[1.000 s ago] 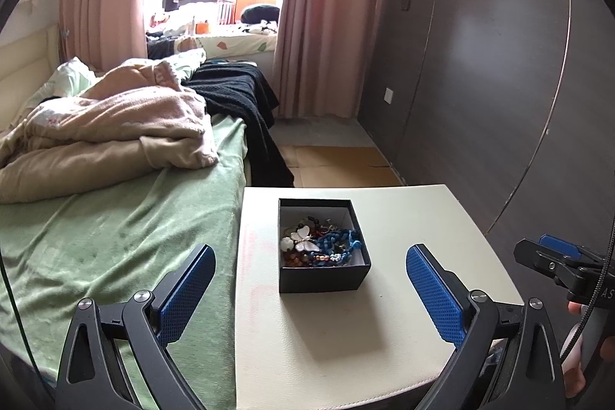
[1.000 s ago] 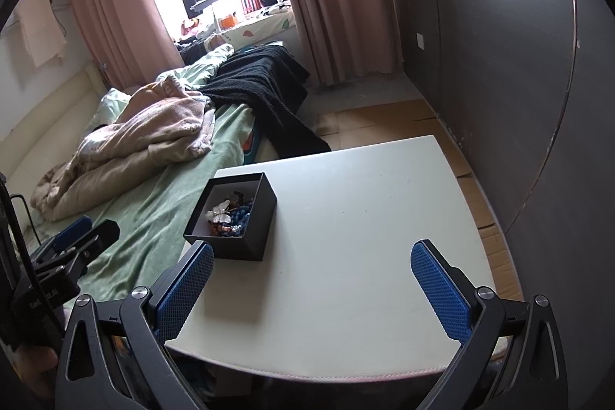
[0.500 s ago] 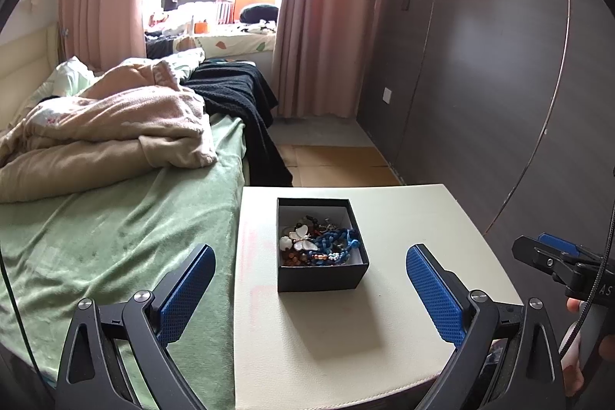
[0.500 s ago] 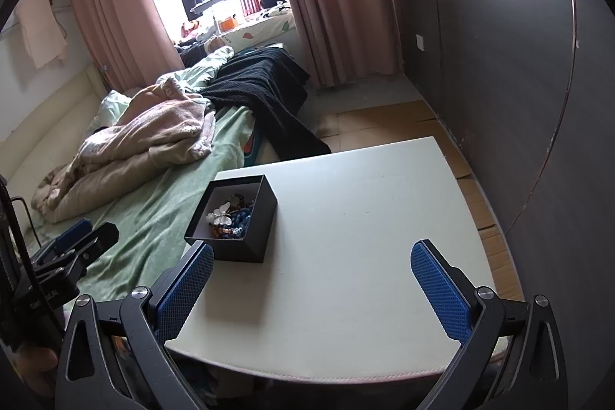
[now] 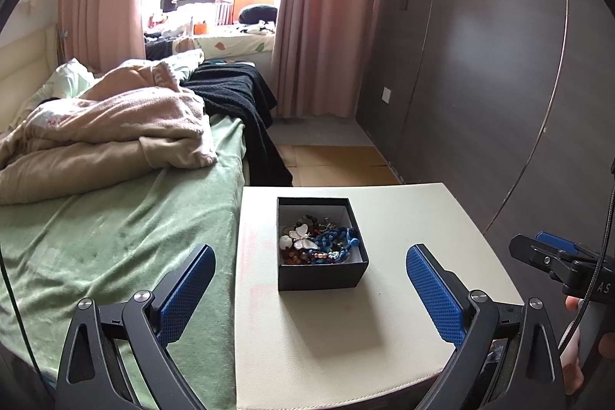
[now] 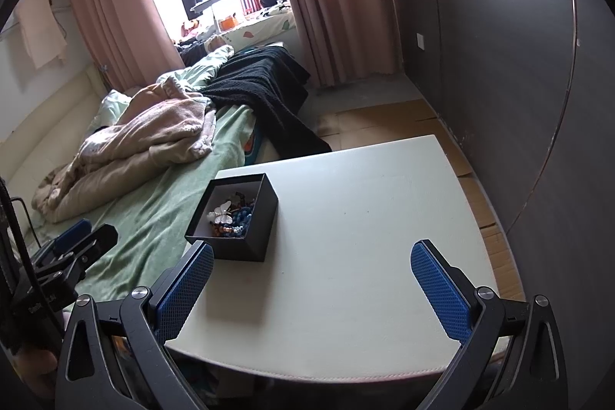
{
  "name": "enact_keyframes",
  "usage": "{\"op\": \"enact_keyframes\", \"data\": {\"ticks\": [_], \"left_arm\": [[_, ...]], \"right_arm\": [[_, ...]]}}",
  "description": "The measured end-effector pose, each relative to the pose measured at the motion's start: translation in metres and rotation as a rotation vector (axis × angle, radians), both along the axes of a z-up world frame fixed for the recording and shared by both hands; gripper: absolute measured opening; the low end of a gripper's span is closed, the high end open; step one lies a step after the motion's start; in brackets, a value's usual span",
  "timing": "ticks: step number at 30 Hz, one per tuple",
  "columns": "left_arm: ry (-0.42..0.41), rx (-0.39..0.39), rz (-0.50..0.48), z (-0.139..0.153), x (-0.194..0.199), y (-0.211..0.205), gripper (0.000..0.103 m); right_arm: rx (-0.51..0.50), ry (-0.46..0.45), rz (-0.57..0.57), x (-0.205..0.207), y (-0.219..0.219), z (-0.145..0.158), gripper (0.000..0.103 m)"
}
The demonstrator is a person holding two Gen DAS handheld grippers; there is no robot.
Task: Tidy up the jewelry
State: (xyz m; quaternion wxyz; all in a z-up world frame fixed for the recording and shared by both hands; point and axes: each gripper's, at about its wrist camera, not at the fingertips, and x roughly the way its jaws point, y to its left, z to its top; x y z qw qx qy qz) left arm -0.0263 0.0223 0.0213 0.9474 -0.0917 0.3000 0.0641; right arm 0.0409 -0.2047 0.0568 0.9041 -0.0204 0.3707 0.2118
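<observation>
A small black open box (image 5: 322, 273) stands on a white table (image 5: 403, 333). It holds a tangle of jewelry (image 5: 319, 244): a white butterfly piece, blue beads, brown beads. My left gripper (image 5: 310, 289) is open and empty, just in front of the box above the table's near part. In the right wrist view the box (image 6: 251, 235) is at the table's (image 6: 365, 256) left side. My right gripper (image 6: 312, 289) is open and empty, to the right of the box and nearer than it. Each gripper shows at the edge of the other's view.
A bed with a green sheet (image 5: 115, 237), a beige quilt (image 5: 107, 129) and a black blanket (image 5: 238, 95) adjoins the table's left side. A dark panelled wall (image 5: 499, 83) stands to the right. Pink curtains (image 5: 319, 25) and a window are at the far end.
Both grippers have drifted slightly; the box sits a touch nearer the centre of each view. Both stay open. The box has not moved on the table.
</observation>
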Motion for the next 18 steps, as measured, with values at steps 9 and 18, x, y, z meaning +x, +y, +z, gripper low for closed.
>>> {"op": "enact_keyframes", "data": {"ticks": [9, 18], "left_arm": [[-0.004, 0.008, -0.001, -0.0002, 0.0002, -0.0011, 0.100], [0.005, 0.010, -0.011, -0.0029, 0.0063, -0.0006, 0.100]], "right_arm": [[-0.002, 0.000, -0.001, 0.0000, -0.0002, 0.0000, 0.103], [0.001, 0.009, -0.010, 0.0047, 0.0013, -0.0047, 0.103]]}}
